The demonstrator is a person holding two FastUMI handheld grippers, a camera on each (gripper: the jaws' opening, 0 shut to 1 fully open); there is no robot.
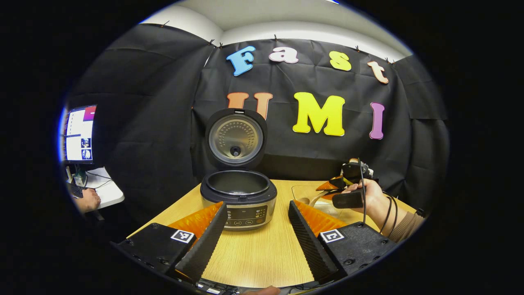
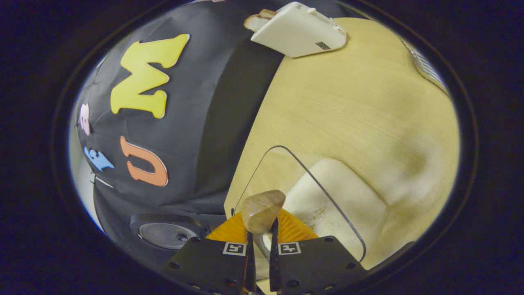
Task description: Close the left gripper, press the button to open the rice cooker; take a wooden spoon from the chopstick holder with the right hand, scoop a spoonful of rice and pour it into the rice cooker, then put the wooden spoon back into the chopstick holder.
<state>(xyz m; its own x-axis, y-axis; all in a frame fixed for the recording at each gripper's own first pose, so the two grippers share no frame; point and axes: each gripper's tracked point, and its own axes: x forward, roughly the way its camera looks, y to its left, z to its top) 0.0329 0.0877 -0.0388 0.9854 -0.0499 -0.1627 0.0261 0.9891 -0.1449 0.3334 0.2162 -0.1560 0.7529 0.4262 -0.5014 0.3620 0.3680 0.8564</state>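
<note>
My tabletop [image 1: 262, 254] is pale wood-grain, matt. The rice cooker [image 1: 238, 200] has a brushed metal band, glossy dark plastic rim and shiny metal inner lid. The wooden spoon [image 2: 262, 211] looks smooth; the container [image 2: 327, 196] is clear plastic.

A lit monitor [image 1: 78, 134] is being shown beside the wooden table [image 1: 262, 254]; a white toaster [image 2: 301, 30] is being supported at the table's edge.

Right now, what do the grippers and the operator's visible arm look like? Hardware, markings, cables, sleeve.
Left gripper: two black housing blocks, each bearing a square black-and-white tag, with ridged, wedge-shaped fingers. Right gripper: the same black bolted housings, a tag on each side. In the left gripper view, the hand holding the right gripper has thin black cables looping past the wrist and wears a brown sleeve.
</note>
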